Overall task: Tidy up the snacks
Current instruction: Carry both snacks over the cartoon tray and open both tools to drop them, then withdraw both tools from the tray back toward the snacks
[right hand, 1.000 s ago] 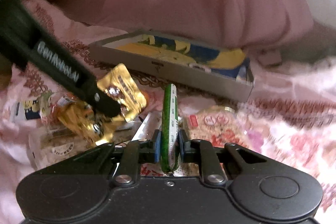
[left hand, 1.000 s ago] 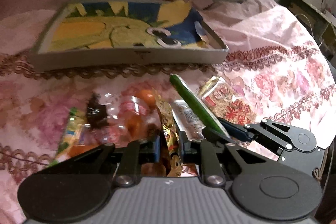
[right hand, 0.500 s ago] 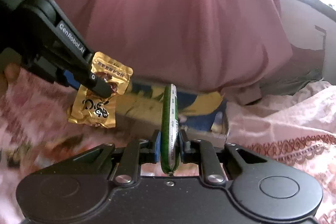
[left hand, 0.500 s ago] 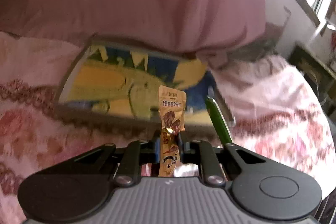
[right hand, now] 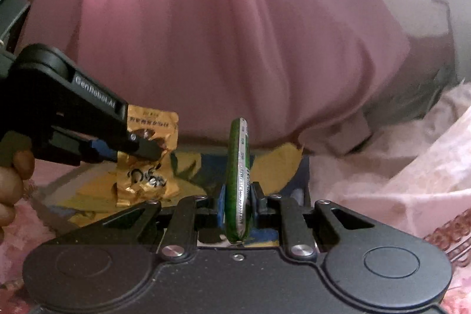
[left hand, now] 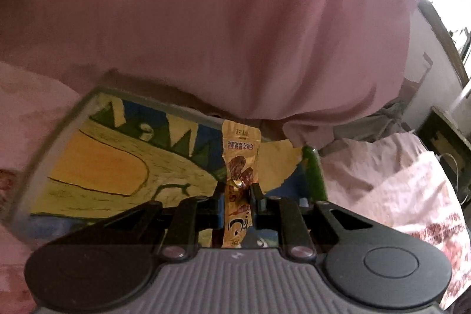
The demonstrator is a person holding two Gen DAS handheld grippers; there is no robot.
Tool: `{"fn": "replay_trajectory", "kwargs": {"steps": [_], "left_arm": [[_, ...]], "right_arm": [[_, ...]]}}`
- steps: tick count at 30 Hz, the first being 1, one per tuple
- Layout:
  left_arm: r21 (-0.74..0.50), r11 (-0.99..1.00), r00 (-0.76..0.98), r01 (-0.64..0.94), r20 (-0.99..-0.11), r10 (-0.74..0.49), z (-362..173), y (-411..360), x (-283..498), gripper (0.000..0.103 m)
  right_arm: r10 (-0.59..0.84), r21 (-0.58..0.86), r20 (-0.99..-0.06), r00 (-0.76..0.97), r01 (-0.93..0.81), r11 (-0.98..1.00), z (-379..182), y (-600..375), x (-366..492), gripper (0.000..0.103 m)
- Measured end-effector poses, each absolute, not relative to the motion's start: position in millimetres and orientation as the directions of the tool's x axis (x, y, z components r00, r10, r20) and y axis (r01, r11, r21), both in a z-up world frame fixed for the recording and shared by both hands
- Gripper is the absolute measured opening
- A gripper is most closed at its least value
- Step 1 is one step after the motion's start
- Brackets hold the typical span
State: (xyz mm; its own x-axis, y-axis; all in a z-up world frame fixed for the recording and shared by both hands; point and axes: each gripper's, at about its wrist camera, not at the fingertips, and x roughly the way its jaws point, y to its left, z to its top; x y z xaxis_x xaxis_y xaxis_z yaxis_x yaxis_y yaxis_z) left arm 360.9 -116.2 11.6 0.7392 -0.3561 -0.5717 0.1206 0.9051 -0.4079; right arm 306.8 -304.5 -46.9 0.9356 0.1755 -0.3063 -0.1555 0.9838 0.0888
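My left gripper [left hand: 238,190] is shut on a gold snack packet [left hand: 240,155] and holds it in the air over a shallow box [left hand: 59,119] with a yellow, blue and green picture inside. My right gripper [right hand: 238,196] is shut on a long green snack stick [right hand: 239,161], held upright over the same box [right hand: 303,167] near its right end. The green stick [left hand: 312,169] shows at the right in the left wrist view. The left gripper [right hand: 147,149] with the gold packet [right hand: 153,125] shows at the left in the right wrist view.
A large pink cushion or bedding [left hand: 235,19] rises right behind the box. Pink floral cloth [left hand: 412,190] covers the surface to the right. A dark piece of furniture [left hand: 444,134] stands at the far right.
Both grippers have lifted their snacks off the pile on the cloth and moved forward over the box. The loose snacks have left the views.
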Motion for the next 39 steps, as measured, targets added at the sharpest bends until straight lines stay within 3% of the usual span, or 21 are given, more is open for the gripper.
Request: {"fn": "replay_trajectory", "kwargs": {"steps": [12, 24, 27, 31, 39], "left_arm": [[-0.477, 0.876, 0.668, 0.068, -0.631, -0.396, -37, -122, 385, 0.018], [-0.452, 0.892, 0.653, 0.014, -0.671, -0.35, -39, -120, 388, 0.022], [-0.426, 0.905, 0.655, -0.002, -0.684, -0.321, -39, -120, 388, 0.029], [-0.369, 0.929, 0.653, -0.029, -0.711, -0.261, -38, -120, 385, 0.064], [-0.309, 0.951, 0.706, -0.019, -0.677, -0.205, -22, -110, 360, 0.086]], "right_arm": [[0.164, 0.079, -0.448, 0.879, -0.144, 0.986, -64, -300, 339, 0.019], [0.172, 0.094, -0.488, 0.856, -0.144, 0.985, -69, -302, 348, 0.019], [0.171, 0.09, -0.485, 0.858, -0.145, 0.985, -68, -301, 348, 0.023], [0.169, 0.084, -0.479, 0.861, -0.147, 0.986, -67, -300, 346, 0.036], [0.155, 0.076, -0.455, 0.877, -0.136, 0.988, -53, -300, 329, 0.069]]}}
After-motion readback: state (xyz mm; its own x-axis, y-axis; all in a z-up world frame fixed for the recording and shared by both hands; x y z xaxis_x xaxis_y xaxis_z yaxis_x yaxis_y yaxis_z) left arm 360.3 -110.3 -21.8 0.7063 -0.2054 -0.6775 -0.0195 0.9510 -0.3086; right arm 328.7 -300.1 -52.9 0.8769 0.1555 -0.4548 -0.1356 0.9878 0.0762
